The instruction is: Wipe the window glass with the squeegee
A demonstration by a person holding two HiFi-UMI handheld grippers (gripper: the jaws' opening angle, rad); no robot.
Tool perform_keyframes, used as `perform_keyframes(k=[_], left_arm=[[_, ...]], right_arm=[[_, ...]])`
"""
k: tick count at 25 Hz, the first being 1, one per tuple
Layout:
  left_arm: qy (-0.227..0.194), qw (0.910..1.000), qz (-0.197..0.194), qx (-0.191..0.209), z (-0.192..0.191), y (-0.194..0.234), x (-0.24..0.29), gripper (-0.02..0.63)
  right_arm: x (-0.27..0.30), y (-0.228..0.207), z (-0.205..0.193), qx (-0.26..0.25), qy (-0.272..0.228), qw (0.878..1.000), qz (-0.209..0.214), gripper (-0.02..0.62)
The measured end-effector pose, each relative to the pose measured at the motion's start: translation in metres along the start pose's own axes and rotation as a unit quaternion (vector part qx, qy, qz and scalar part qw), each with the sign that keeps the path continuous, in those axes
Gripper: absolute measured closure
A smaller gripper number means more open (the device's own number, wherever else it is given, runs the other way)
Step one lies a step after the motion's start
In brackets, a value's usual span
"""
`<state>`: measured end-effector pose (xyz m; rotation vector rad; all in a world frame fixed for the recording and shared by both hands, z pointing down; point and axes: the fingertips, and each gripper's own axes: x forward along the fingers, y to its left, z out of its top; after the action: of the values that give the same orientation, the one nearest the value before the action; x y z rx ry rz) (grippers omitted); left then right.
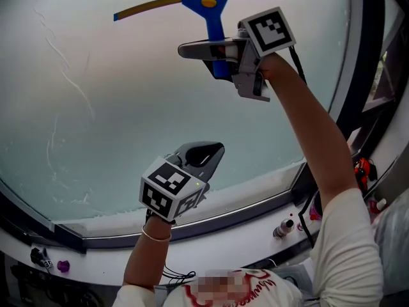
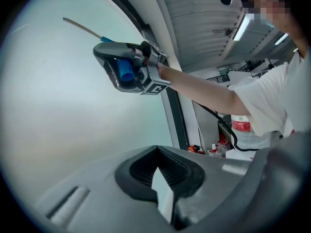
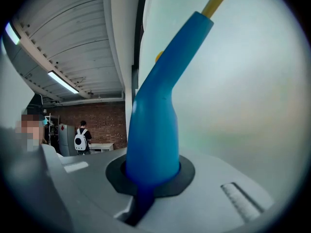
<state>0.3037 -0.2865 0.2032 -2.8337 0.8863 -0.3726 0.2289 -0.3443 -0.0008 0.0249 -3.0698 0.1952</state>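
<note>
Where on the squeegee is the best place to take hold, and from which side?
The blue handle, at its thick lower end, coming from below, away from the blade. The handle is round and juts off the window glass, leaving the blade free; the right claw is shut there.

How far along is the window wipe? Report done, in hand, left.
Done: nothing clearly; the glass looks hazy throughout. In hand: the right tongs grip the squeegee by its blue handle, blade up near the top of the pane. The left tongs hold nothing, lower down. Left: probably most of the pane, including the streaks at the left and the white residue along the bottom edge.
</note>
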Motion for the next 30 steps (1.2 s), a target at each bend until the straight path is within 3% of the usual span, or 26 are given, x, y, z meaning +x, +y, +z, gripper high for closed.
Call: perform_keyframes(k=[8,16,30], left_arm=[[-0.004,0.9979,0.014,-0.064,-0.045,0.0,0.0,0.606],[-0.01,0.9953,0.021,-0.094,-0.076,-0.005,0.007,0.606],[0.006,0.9791,0.046,-0.198,-0.154,-0.03,0.003,0.606]], right_arm=[[0.015,0.0,-0.062,0.022,0.004,1.0,0.016,0.569],[0.023,-0.006,-0.103,0.036,-0.022,0.999,0.013,0.568],[0.026,-0.019,-0.234,0.087,-0.001,0.996,-0.005,0.568]])
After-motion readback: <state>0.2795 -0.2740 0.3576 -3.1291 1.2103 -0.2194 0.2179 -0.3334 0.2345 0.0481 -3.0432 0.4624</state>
